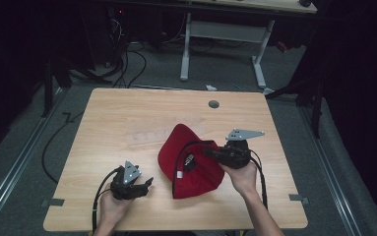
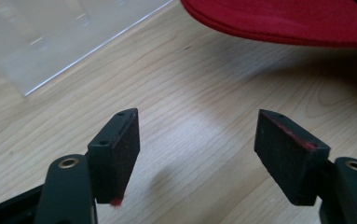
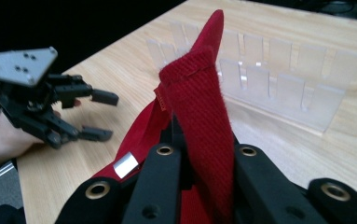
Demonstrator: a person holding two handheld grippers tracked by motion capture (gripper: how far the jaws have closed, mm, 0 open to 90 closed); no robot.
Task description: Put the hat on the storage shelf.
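Observation:
A red cap (image 1: 192,164) lies upside down in the middle of the wooden table (image 1: 127,113). My right gripper (image 1: 207,152) reaches over the cap from the right. In the right gripper view its jaws (image 3: 204,161) are shut on the cap's red fabric strap (image 3: 199,98), which stands up between them. My left gripper (image 1: 148,185) rests low at the cap's left, apart from it. Its jaws (image 2: 197,135) are open over bare wood, with the cap's brim (image 2: 283,21) just beyond. From the right gripper view the left gripper (image 3: 99,116) also appears open.
A clear plastic slotted rack (image 1: 151,136) lies flat on the table just behind and left of the cap (image 3: 278,79) (image 2: 50,37). A round cable hole (image 1: 213,104) sits near the far edge. Another desk's legs (image 1: 185,49) and cables stand on the floor beyond.

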